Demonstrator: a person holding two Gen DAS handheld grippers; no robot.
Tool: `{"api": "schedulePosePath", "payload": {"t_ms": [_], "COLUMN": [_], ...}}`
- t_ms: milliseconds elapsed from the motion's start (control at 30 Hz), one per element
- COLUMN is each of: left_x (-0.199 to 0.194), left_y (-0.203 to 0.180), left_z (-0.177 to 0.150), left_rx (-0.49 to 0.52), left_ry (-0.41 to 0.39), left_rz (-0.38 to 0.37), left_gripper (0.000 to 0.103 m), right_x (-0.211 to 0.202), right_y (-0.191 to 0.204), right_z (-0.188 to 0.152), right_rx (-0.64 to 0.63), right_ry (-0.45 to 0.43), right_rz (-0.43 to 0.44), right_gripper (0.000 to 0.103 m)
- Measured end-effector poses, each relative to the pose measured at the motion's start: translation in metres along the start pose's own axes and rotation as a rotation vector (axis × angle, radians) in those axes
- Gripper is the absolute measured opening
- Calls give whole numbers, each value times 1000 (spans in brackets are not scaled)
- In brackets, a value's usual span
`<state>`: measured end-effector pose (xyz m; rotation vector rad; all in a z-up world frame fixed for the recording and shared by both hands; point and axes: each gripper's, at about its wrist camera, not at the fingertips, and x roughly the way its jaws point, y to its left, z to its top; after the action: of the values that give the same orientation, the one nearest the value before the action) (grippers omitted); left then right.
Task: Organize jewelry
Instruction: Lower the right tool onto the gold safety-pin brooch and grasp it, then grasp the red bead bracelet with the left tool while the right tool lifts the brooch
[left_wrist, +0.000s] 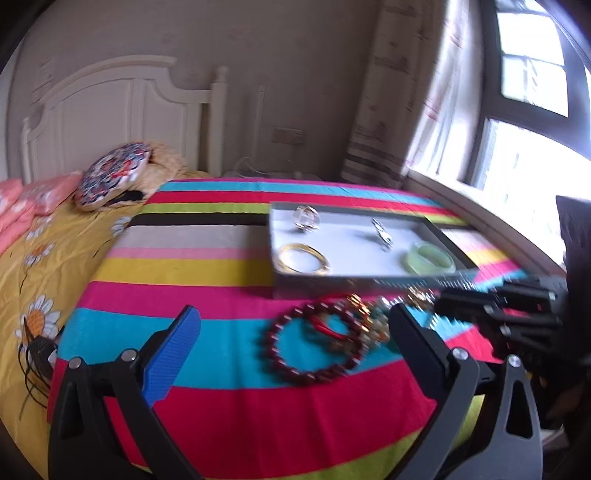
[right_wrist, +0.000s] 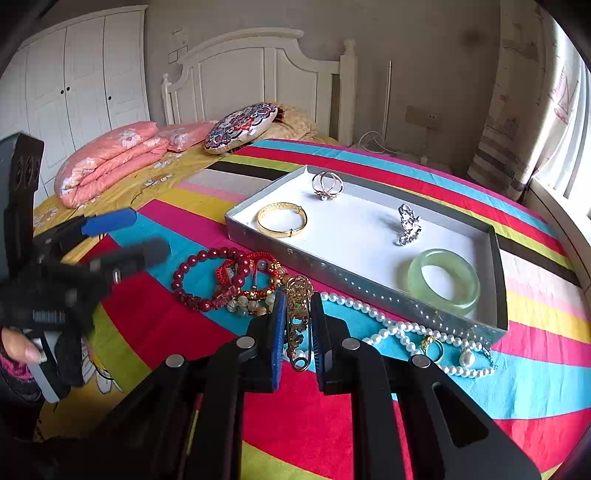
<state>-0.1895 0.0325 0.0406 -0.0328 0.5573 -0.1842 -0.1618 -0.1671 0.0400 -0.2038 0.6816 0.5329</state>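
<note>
Gold filigree brooch (right_wrist: 298, 314) sits lower centre in the right wrist view, pinched between the closed right tongs (right_wrist: 298, 325) on the striped bed cover (right_wrist: 332, 417). Left tongs (left_wrist: 291, 354) gape open over the red bead bracelet (left_wrist: 314, 343). Grey tray (right_wrist: 332, 266) lies centre-right.

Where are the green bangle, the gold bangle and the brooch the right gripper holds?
green bangle (right_wrist: 461, 295), right wrist view, near side of its band
gold bangle (right_wrist: 275, 229), right wrist view, near band
brooch (right_wrist: 298, 317), right wrist view, gold openwork body
</note>
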Motion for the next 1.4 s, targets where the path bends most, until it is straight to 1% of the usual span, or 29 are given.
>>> {"api": "schedulePosePath", "payload": {"t_ms": [33, 67, 100, 133, 167, 200, 367, 400, 433, 467, 500, 533, 567, 600, 667, 767, 933, 1000, 1167, 1233, 1400], "left_x": [4, 8, 15, 21, 27, 31, 38, 39, 42, 46, 51, 53, 53, 53, 49, 41, 29, 27, 14, 6, -11], "left_y": [-10, -17, -24, -27, -29, -31, -39, -40, -41, -41, -40, -38, -34, -32, -30, -25, -11, -5, 1, 1, -5], "left_z": [-2, -4, -7, -9, -10, -11, -17, -18, -20, -21, -23, -24, -24, -23, -23, -19, -3, 5, 22, 29, 42], "left_rx": [48, 87, 126, 147, 159, 168, 239, 250, 257, 260, 256, 249, 229, 216, 206, 172, 73, 43, 14, 15, 31], "left_ry": [15, 32, 57, 82, 104, 117, 167, 177, 189, 205, 221, 221, 221, 222, 205, 166, 106, 87, 27, 4, -48], "left_rz": [10, 12, 6, 3, 1, -4, -57, -64, -64, -66, -73, -81, -109, -128, -136, -138, -185, -191, -183, -182, -189], "left_gripper": [97, 85, 78, 66, 59, 58, 57, 56, 49, 39, 33, 30, 23, 20, 12, 12, 12, 12, 12, 11, 11], "right_x": [-1, -3, -5, -7, -9, -10, -14, -15, -14, -14, -14, -14, -14, -14, -15, -17, -20, -22, -32, -38, -52], "right_y": [-1, -2, -3, -4, -5, -7, -17, -19, -19, -20, -20, -20, -20, -19, -20, -23, -27, -29, -34, -37, -42], "right_z": [-1, -1, -3, -3, -4, -4, -8, -9, -10, -11, -12, -13, -13, -13, -14, -15, -14, -12, -6, -2, 6], "right_rx": [2, 3, 4, 6, 9, 14, 44, 48, 50, 53, 54, 55, 54, 54, 55, 65, 78, 83, 91, 96, 95], "right_ry": [-3, -6, -8, -8, -11, -14, -18, -17, -16, -15, -14, -13, -12, -11, -15, -25, -43, -50, -81, -98, -139], "right_rz": [-3, -5, -4, -3, -6, -8, -15, -15, -15, -13, -11, -9, -8, -8, -11, -16, -22, -23, -37, -42, -58], "right_gripper": [14, 14, 14, 14, 14, 14, 14, 14, 14, 14, 14, 14, 14, 14, 14, 14, 14, 14, 14, 14, 14]}}
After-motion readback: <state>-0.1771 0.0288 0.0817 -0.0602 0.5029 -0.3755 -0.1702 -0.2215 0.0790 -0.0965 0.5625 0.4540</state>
